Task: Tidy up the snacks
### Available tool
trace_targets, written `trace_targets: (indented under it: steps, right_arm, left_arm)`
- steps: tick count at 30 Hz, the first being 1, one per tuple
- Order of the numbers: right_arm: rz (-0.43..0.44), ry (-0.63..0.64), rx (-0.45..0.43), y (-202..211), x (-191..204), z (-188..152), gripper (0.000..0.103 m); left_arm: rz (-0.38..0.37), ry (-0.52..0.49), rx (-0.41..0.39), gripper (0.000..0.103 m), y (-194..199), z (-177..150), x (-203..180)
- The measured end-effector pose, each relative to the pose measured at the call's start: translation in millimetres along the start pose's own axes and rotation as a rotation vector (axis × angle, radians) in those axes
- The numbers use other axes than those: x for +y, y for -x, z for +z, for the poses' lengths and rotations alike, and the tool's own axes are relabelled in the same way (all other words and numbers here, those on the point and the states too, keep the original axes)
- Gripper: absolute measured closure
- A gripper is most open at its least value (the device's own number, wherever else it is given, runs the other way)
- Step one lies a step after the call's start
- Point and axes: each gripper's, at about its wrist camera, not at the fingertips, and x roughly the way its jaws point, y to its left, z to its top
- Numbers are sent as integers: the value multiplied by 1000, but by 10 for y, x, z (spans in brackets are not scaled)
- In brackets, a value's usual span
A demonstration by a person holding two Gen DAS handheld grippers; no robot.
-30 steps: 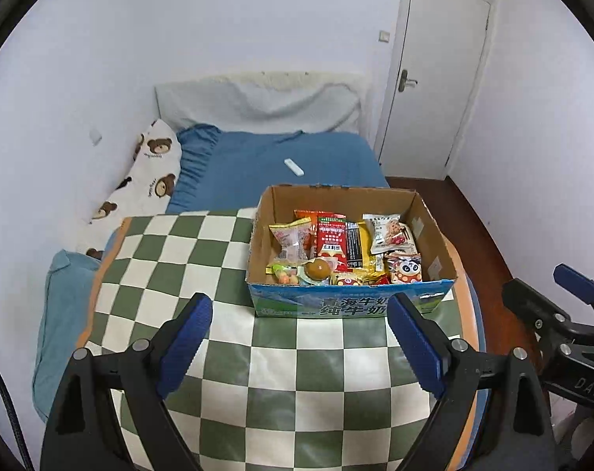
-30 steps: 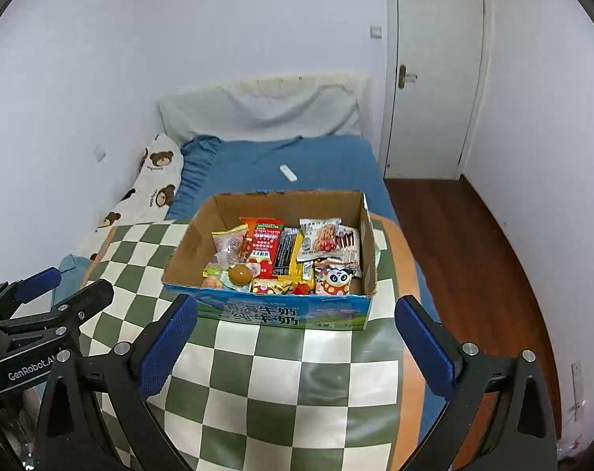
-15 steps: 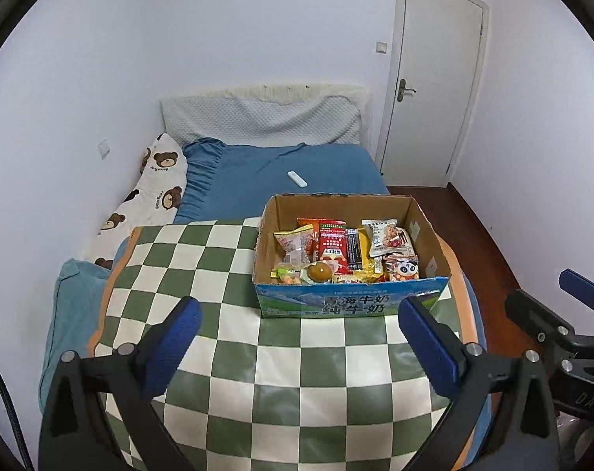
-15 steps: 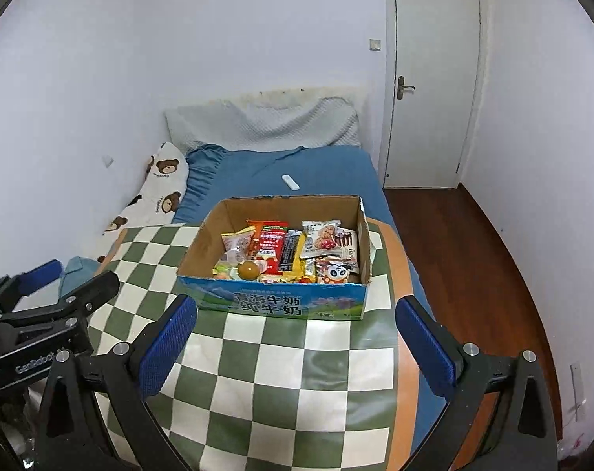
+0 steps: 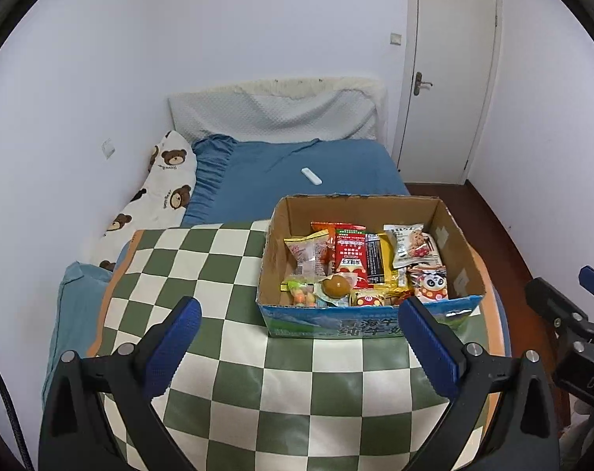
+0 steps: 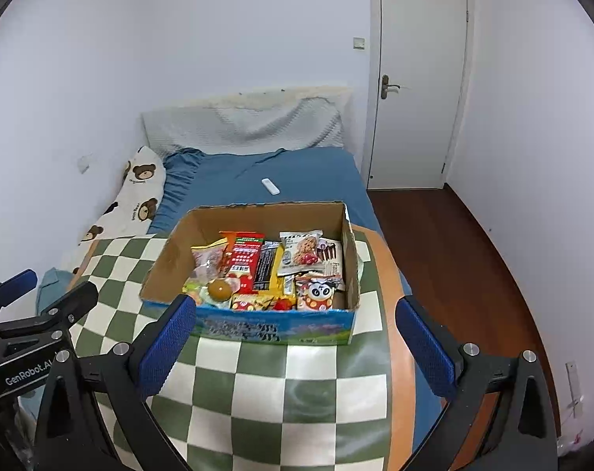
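Observation:
An open cardboard box (image 5: 359, 200) (image 6: 257, 216) holds several snack packets. Among them are a red packet (image 5: 350, 253) (image 6: 245, 259), a panda pack (image 5: 430, 284) (image 6: 320, 292) and a round brown sweet (image 5: 336, 285). The box sits on a green and white checked cloth (image 5: 218, 259) (image 6: 257, 392). My left gripper (image 5: 297, 310) hovers open just before the box's front wall, with nothing between its blue pads. My right gripper (image 6: 295, 306) is open too, level with the front wall and holding nothing.
Behind the box lies a blue bed (image 5: 281, 168) with a white remote (image 5: 311, 176) and a bear-print pillow (image 5: 159, 196). A shut white door (image 6: 414, 90) and dark wood floor (image 6: 454, 255) are to the right. The cloth's orange edge drops off at the right.
The left gripper's jaws have spread wider than a second ago. Both grippers have come a little closer to the box over the last half second. No snack has moved.

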Motion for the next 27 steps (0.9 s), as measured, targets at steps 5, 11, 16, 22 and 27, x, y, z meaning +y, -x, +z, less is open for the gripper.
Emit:
trace_targets:
  steps: [5,11,16,22,27]
  right_arm:
    - [-26,-8,5,-248,-32,49,0]
    - [-40,-10,35,-544,-62,55,0]
    - [-30,-19,60,-685,-71,4,0]
    - [-36,-17,60,-714,-60,-14,0]
    - [-35,-18,59,-708,-66,-18,0]
  left_arm:
    - [9,-3,26,0,-249,48,-12]
    - [18,-8,56,0,-471,75,-24]
    - [15,-7,64,0,-515,71,-21]
    - [9,-15,65,0,-528,65,-49]
    - [5,-24,60,0,-492,59,-81]
